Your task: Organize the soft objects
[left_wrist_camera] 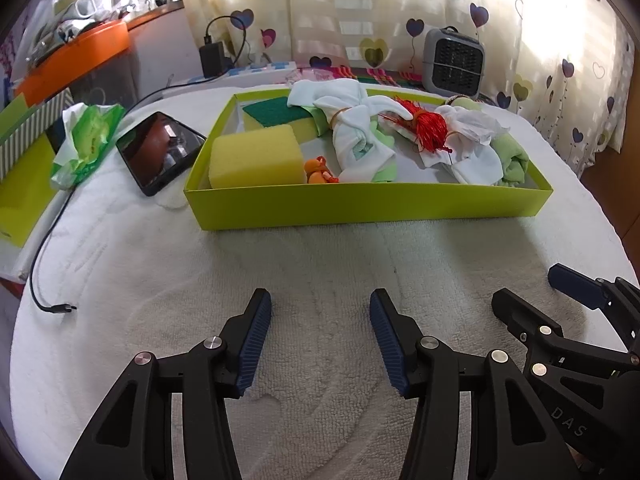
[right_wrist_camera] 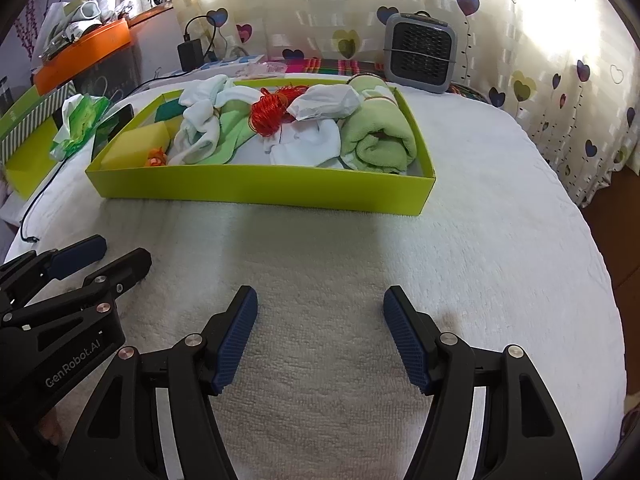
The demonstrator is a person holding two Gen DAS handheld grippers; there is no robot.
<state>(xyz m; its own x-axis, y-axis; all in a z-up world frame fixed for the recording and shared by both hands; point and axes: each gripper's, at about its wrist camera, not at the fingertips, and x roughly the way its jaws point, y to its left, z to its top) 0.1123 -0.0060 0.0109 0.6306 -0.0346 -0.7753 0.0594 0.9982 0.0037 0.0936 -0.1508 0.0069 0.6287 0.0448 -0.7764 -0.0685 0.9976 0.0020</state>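
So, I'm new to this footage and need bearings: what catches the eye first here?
The lime-green tray in the middle of the white towel, crammed with cloths and yellow sponges. A bright red thread bundle lies near the tray's centre. Both tongs, left and right, are open, empty, over bare towel.

Place: a lived-in room at home
Window: sheer curtains (left_wrist_camera: 552,32) printed with hearts, daylight behind
Table cover: white towel (right_wrist_camera: 480,208) spread to the edges
Far edge: small grey heater (right_wrist_camera: 420,54), black charger (left_wrist_camera: 212,58)
Left edge: phone (left_wrist_camera: 160,152), tissue pack (left_wrist_camera: 90,136)
Far left corner: cluttered orange shelf (left_wrist_camera: 76,60)
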